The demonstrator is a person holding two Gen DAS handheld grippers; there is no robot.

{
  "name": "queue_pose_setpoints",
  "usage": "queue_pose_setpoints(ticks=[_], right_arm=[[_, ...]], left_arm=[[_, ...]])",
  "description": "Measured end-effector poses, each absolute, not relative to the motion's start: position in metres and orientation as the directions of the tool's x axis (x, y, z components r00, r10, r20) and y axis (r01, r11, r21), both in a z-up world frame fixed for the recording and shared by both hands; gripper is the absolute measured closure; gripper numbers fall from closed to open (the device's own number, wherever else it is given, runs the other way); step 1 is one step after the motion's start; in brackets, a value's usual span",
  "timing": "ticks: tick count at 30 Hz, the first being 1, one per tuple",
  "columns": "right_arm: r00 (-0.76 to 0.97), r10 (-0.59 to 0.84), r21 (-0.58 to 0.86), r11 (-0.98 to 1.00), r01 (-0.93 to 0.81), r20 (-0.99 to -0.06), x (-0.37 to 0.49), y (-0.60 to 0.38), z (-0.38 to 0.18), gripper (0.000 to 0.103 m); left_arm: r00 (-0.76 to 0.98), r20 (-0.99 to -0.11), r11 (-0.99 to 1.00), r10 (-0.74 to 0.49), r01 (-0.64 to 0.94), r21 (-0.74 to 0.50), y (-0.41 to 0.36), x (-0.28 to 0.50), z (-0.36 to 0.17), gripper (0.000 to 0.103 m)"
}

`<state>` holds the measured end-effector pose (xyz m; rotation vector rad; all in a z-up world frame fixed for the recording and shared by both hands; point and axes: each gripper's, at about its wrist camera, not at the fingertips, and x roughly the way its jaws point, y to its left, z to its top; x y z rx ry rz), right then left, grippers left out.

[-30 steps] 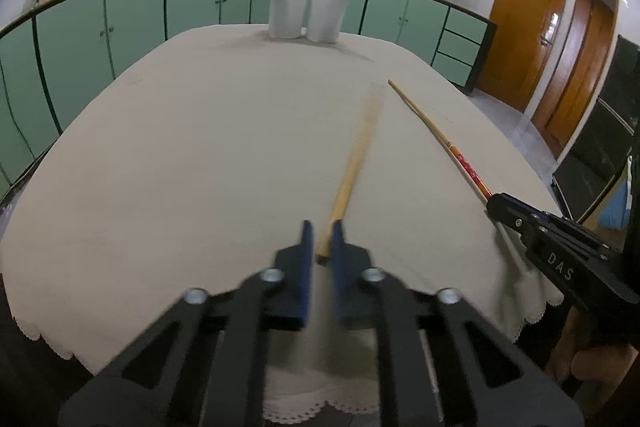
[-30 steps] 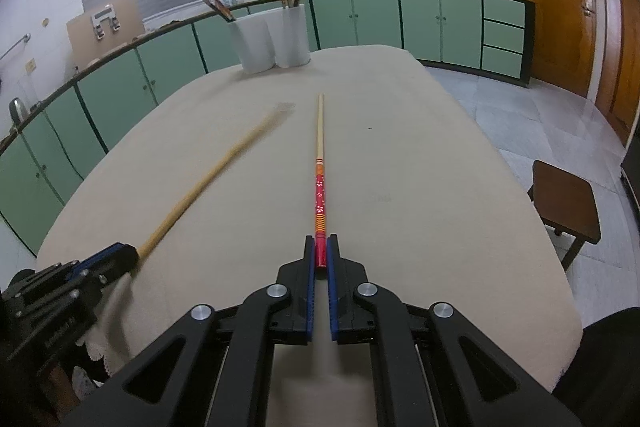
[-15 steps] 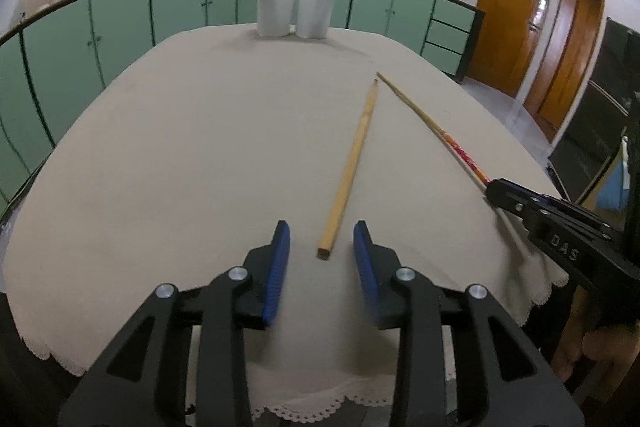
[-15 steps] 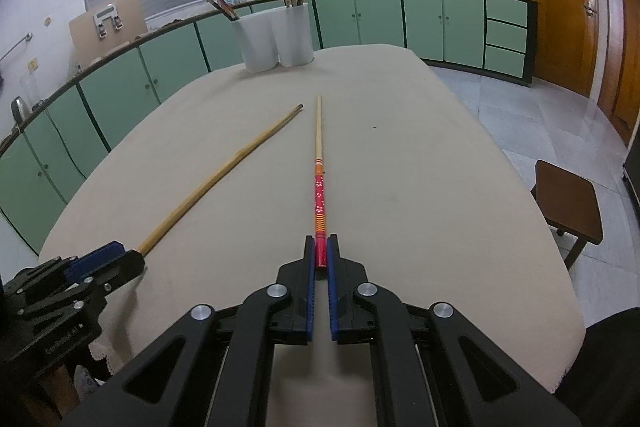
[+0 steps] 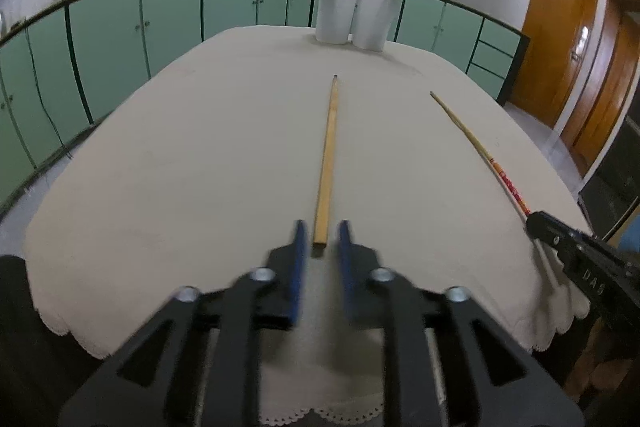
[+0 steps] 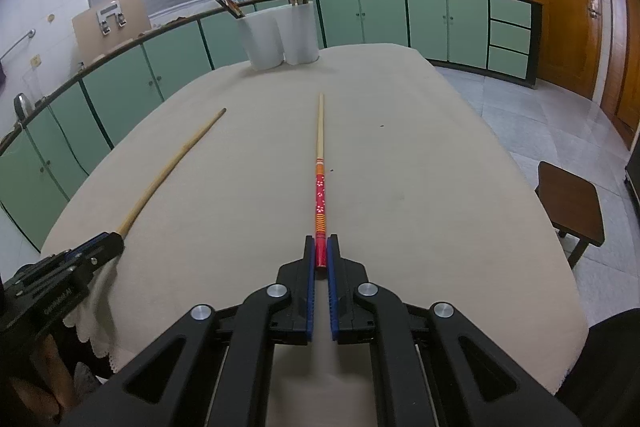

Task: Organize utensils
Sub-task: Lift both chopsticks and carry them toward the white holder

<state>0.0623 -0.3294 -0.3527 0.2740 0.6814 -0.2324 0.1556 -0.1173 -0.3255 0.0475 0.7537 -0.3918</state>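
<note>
The left gripper [image 5: 320, 241] was seen partly open, its blue pads standing either side of the near, square-cut end of a plain wooden chopstick [image 5: 329, 155] without visibly touching it; nothing was held. The chopstick lay flat on the cloth-covered tabletop [image 5: 180, 155], its long axis running straight ahead of that gripper, away toward the twin white utensil holder [image 5: 352, 17] at the far edge, so that the blunt end was the nearer end and the tapered tip pointed at the holder. The coming grasp was judged to turn on this alignment: the pads needed only to be closed across the stick's width where they stood. The right gripper [image 6: 321, 259] was closed on the red end of a decorated chopstick [image 6: 320, 187], patterned in red with small white flowers and orange bands, whose pale tip likewise pointed forward along the tabletop toward the holder [image 6: 280, 35]. Whether that chopstick was lifted or resting on the cloth could not be told. Several chopsticks were already standing in both cups of the holder. On the right gripper's body, as seen from the left wrist, the letters "DAS" could be read; a line of small print on the left gripper's body, seen from the right wrist, was too blurred to be made out.
</note>
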Motion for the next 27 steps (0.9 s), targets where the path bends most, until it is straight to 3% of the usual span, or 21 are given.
queue_pose_setpoints(ticks=[2, 6, 8, 13, 27], right_arm=[[0.752, -0.122, 0.173, 0.938, 0.302, -0.647, 0.061, -0.330, -0.352, 0.096], [0.745, -0.129, 0.159, 0.940, 0.302, -0.655, 0.064, -0.329, -0.354, 0.095], [0.740, -0.125, 0.157, 0.941, 0.299, -0.660, 0.065, -0.328, -0.353, 0.095], [0.735, -0.119, 0.165, 0.939, 0.301, -0.667, 0.063, -0.329, -0.343, 0.097], [0.796, -0.114, 0.151, 0.957, 0.249, -0.594, 0.046, -0.322, -0.247, 0.097]], left_arm=[[0.663, -0.676, 0.928, -0.321, 0.362, -0.085, -0.116, 0.157, -0.326, 0.065], [0.656, -0.690, 0.924, -0.306, 0.379, -0.050, -0.118, 0.159, -0.329, 0.069], [0.648, -0.693, 0.915, -0.315, 0.401, -0.041, -0.121, 0.159, -0.328, 0.096], [0.629, -0.705, 0.911, -0.329, 0.407, -0.063, -0.118, 0.160, -0.319, 0.097], [0.666, -0.641, 0.894, -0.381, 0.443, -0.070, -0.106, 0.156, -0.234, 0.097]])
